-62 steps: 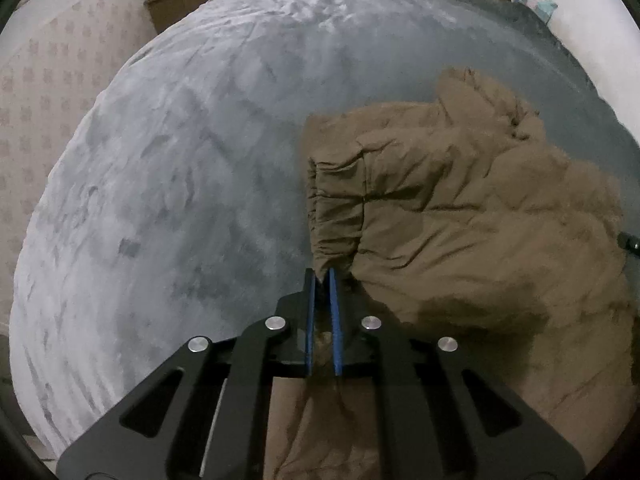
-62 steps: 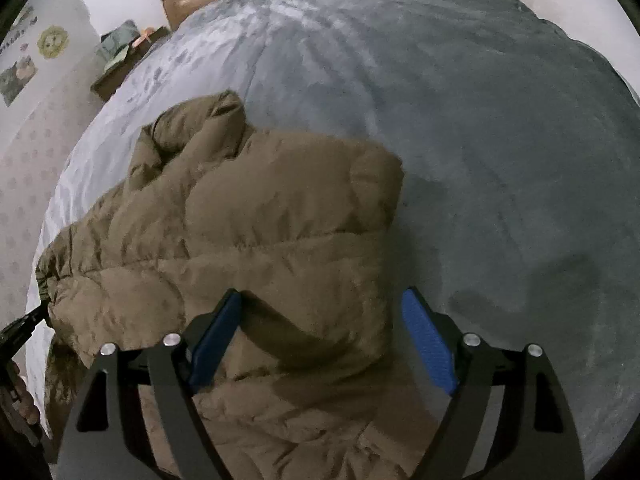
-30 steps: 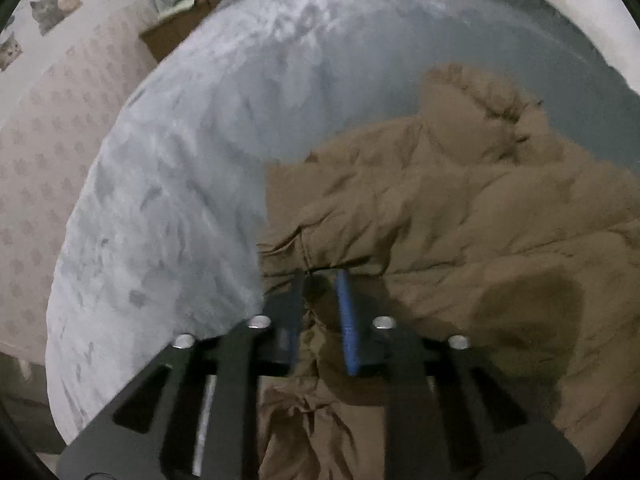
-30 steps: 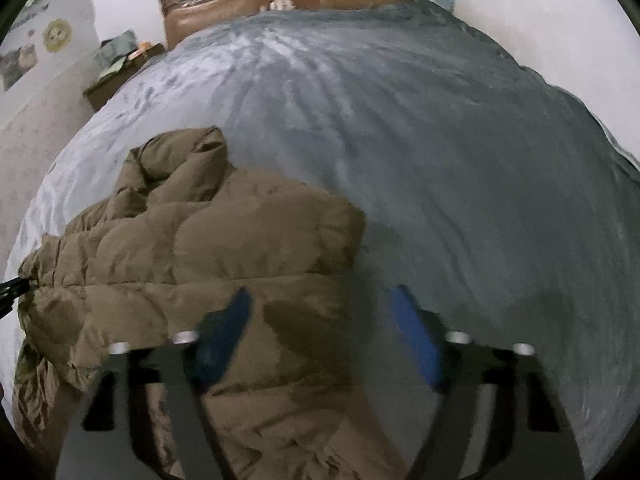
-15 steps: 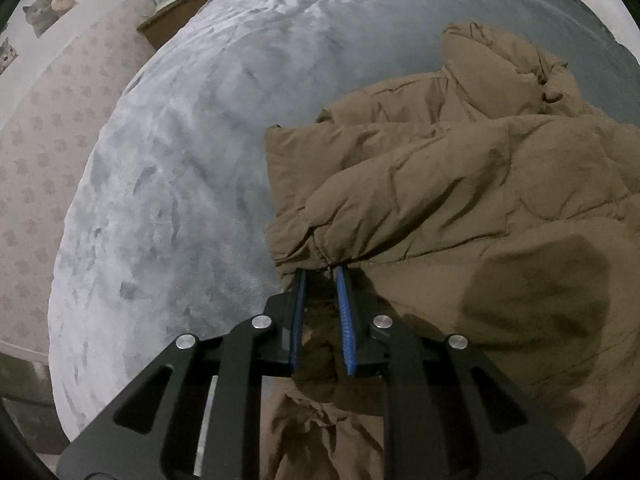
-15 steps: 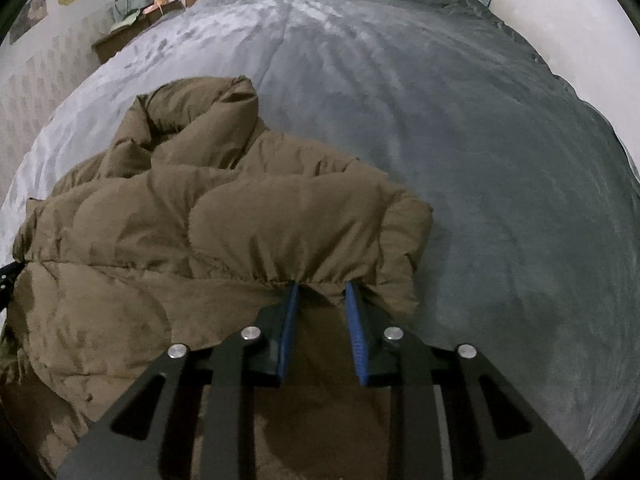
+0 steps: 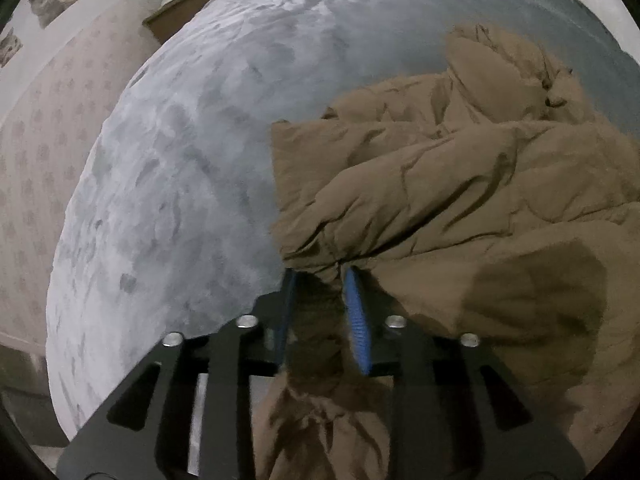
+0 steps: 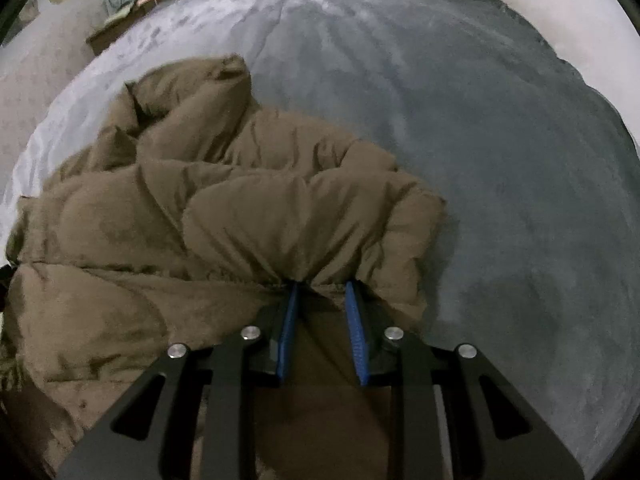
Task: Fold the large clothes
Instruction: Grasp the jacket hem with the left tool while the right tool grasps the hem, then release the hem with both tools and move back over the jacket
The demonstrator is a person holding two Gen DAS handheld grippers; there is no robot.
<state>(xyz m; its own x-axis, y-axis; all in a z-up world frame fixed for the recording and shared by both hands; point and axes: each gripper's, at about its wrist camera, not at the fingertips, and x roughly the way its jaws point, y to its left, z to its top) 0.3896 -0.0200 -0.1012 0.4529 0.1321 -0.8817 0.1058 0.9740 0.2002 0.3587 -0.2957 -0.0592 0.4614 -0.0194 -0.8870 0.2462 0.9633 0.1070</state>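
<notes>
The left gripper (image 7: 320, 276) has its jaws a narrow way apart and opening, with a bunched fold of the brown padded jacket (image 7: 460, 200) between the blue pads (image 7: 356, 320); the cloth fills most of the gap, but whether the pads still press on it cannot be told from the blurred left wrist view. The right gripper (image 8: 320, 286) has its jaws drawn in to a narrow gap, and the gathered edge of the jacket (image 8: 240, 216) puckers right at their tips, pinched there, while the space further back between the pads (image 8: 356, 340) shows only darker cloth lying below. The jacket lies crumpled on the grey plush blanket of the bed (image 8: 500, 160), spreading away from both pairs of jaws: to the right of the left gripper and to the left of the right one, its puffed collar end farthest away. Two seconds earlier the right jaws stood wide above the jacket; they have since closed on its edge. The left jaws, tight together on a fold then and half a second ago, now stand wider, and the folded-over layer lies lower and flatter over the rest of the garment.
</notes>
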